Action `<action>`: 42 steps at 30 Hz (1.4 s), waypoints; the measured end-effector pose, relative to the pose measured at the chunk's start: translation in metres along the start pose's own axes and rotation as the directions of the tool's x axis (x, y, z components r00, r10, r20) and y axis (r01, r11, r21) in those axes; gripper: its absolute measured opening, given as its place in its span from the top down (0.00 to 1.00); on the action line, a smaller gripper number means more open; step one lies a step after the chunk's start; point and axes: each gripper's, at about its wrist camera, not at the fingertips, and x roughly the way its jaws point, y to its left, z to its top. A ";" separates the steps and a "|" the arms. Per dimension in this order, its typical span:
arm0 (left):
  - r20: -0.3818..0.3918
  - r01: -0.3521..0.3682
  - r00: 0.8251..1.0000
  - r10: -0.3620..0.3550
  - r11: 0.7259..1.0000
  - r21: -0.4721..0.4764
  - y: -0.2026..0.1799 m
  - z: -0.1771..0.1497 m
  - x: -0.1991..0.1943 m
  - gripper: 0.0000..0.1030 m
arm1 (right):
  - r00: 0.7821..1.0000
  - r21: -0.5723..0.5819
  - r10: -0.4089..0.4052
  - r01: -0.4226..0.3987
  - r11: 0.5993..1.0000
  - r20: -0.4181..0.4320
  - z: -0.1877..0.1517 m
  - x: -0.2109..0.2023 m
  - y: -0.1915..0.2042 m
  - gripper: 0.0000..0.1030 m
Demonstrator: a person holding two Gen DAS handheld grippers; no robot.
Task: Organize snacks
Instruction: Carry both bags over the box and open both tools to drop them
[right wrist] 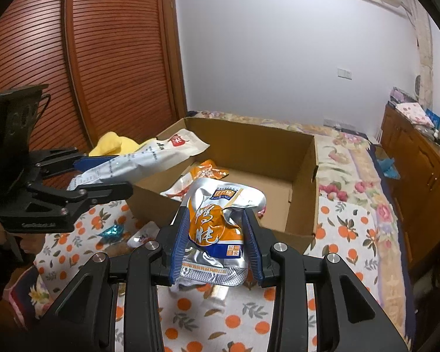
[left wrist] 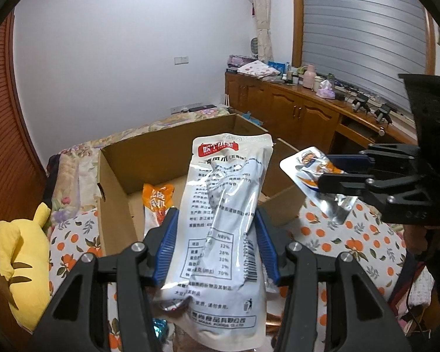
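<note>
My left gripper point(left wrist: 217, 223) is shut on a long white snack pouch point(left wrist: 223, 205) with a red label, held above the near edge of an open cardboard box point(left wrist: 117, 187). In the right wrist view the left gripper point(right wrist: 108, 176) holds that white pouch point(right wrist: 149, 158) over the box's left wall point(right wrist: 161, 202). My right gripper point(right wrist: 215, 220) is shut on a crumpled orange and silver snack pouch point(right wrist: 217, 223), just in front of the box. It shows at the right of the left wrist view point(left wrist: 328, 170) with that pouch point(left wrist: 314, 173). An orange snack pack point(right wrist: 208, 173) lies inside the box point(left wrist: 158, 199).
The box sits on a bed with an orange-print cloth point(right wrist: 346, 228). A yellow plush toy point(left wrist: 17, 252) lies at the left. A blue foil piece point(right wrist: 111, 230) and a small wrapper point(right wrist: 143, 236) lie on the cloth. A wooden cabinet point(left wrist: 293, 108) stands at the right, a wooden wardrobe point(right wrist: 102, 58) at the left.
</note>
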 end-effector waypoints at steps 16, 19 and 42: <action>-0.042 -0.075 0.996 0.073 0.996 -0.047 0.034 0.020 0.036 0.51 | 0.996 0.003 -0.043 0.043 0.999 -0.078 0.019 0.044 -0.018 0.65; -0.046 -0.084 0.996 0.081 0.994 -0.064 0.039 0.023 0.040 0.50 | 0.995 0.017 -0.044 0.046 0.999 -0.091 0.021 0.053 -0.022 0.65; -0.032 -0.099 0.995 0.095 0.982 -0.161 0.064 0.022 0.068 0.37 | 0.992 0.185 -0.058 0.077 0.980 -0.109 0.026 0.106 -0.059 0.64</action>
